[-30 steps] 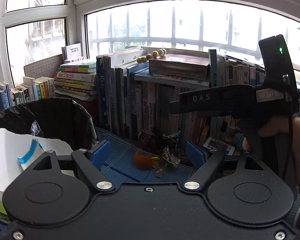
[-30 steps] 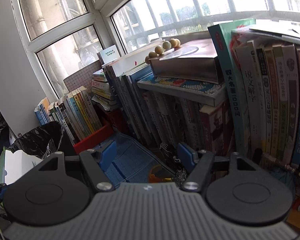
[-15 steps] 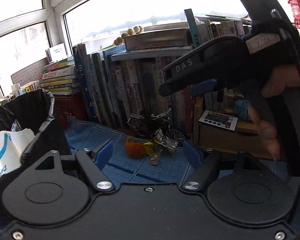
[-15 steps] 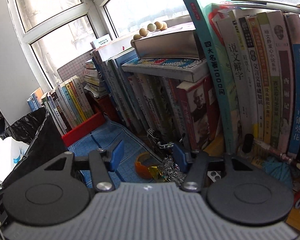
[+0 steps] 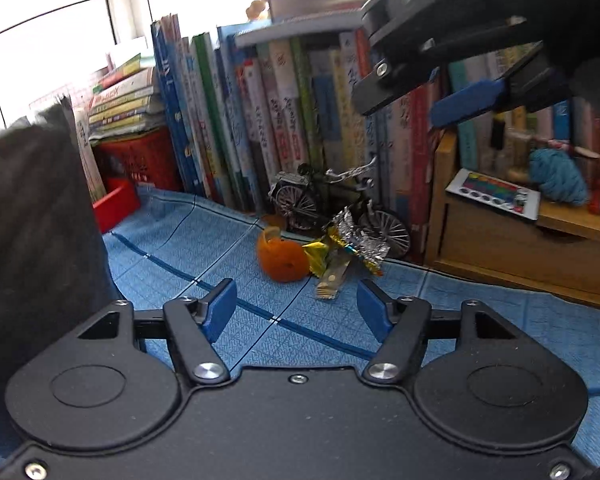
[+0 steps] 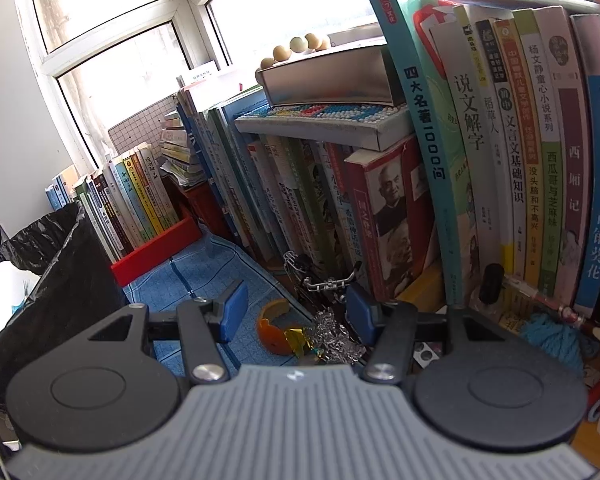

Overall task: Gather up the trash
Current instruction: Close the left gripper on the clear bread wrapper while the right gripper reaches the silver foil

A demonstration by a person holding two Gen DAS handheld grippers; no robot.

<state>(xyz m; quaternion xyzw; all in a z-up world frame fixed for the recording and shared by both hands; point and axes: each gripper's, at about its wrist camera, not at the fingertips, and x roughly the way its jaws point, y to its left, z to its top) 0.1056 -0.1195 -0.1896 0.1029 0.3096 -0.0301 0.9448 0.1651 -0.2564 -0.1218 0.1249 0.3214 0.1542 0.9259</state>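
An orange peel lies on the blue tablecloth with yellow and silver foil wrappers beside it on the right. My left gripper is open, low over the cloth, a short way in front of the trash. My right gripper is open and hovers above the peel and wrappers; in the left wrist view it shows at the top right, one blue pad visible. A black-lined trash bin stands at the left.
A row of upright books backs the table. A small metal bicycle model stands just behind the trash. A wooden drawer box with a remote and blue yarn sits at the right. A red book tray is at the left.
Both grippers have moved closer to the peel and wrappers and lower. The right gripper has risen to the top right of the left view. The bin has slid to the left edge.
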